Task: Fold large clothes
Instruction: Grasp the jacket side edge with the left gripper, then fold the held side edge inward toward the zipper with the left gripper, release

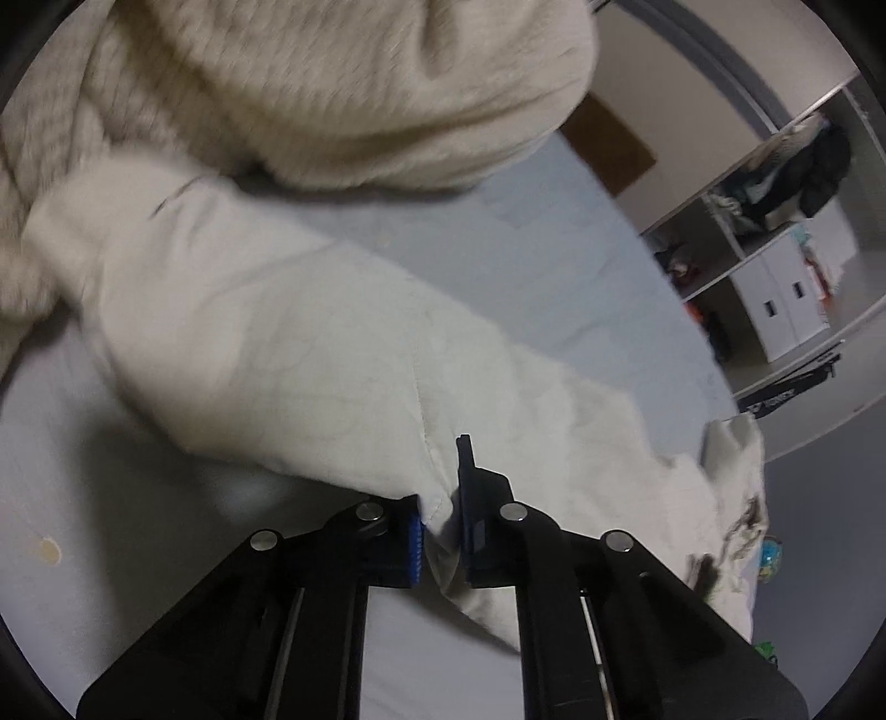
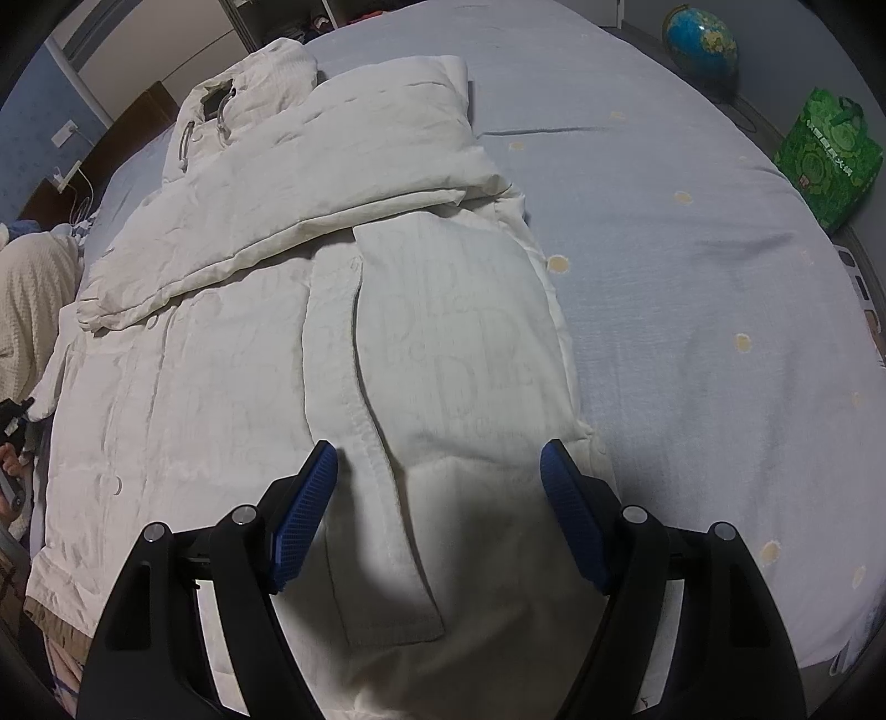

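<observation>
Holding a sleeve [image 1: 332, 332] tight, your left gripper [image 1: 441, 531] is at the bed [image 1: 554, 249] edge; your right gripper [image 2: 437, 498] gapes wide over the coat [image 2: 221, 360].

The knitted sleeve [image 1: 310, 83] is motion-blurred above the jacket [image 1: 310, 343]; the shelf [image 1: 775, 249] contents beside the bed are too small to identify.

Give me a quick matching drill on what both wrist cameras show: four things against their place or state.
Things:
1. left gripper
2. right gripper
3. globe
4. green bag

States or places:
A. beyond the bed's far edge
B. open above the white jacket
C. shut on a fold of the jacket
D. beside the bed, on its right

Pairs: 1-C, 2-B, 3-A, 4-D
</observation>
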`<state>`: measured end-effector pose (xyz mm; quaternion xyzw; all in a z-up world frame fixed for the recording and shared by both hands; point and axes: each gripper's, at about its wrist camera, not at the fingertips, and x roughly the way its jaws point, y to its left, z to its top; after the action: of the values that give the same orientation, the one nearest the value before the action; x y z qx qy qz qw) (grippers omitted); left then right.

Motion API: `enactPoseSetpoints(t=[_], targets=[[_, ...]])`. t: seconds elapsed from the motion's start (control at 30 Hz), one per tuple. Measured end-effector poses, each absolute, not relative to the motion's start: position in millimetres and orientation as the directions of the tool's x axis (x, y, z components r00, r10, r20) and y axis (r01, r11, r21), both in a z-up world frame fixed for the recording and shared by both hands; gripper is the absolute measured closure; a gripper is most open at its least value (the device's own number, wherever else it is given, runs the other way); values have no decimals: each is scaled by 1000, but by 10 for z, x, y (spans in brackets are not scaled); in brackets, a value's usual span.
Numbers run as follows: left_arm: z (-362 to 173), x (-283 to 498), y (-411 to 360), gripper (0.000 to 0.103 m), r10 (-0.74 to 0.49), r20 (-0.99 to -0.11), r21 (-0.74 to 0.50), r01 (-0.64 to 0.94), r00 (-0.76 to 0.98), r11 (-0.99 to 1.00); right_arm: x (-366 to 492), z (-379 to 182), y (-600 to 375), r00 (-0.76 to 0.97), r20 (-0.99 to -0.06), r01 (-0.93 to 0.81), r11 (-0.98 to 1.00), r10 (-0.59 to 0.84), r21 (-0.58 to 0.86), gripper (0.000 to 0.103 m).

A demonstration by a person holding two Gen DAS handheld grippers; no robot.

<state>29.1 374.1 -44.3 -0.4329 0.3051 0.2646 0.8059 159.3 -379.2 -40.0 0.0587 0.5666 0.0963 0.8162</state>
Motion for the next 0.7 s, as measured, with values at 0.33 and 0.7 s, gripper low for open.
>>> enactPoseSetpoints(t=[0.33,0.7], targets=[[323,677,3190,94,149,-636,-524,-566,757,636,1545,-362,-3890,360,-892,-78,962,273,263,31],[857,1076,2381,94,93,-587,-469,-431,805,771,1529,-355,-3892,360,-891,-75,960,278,269,31]])
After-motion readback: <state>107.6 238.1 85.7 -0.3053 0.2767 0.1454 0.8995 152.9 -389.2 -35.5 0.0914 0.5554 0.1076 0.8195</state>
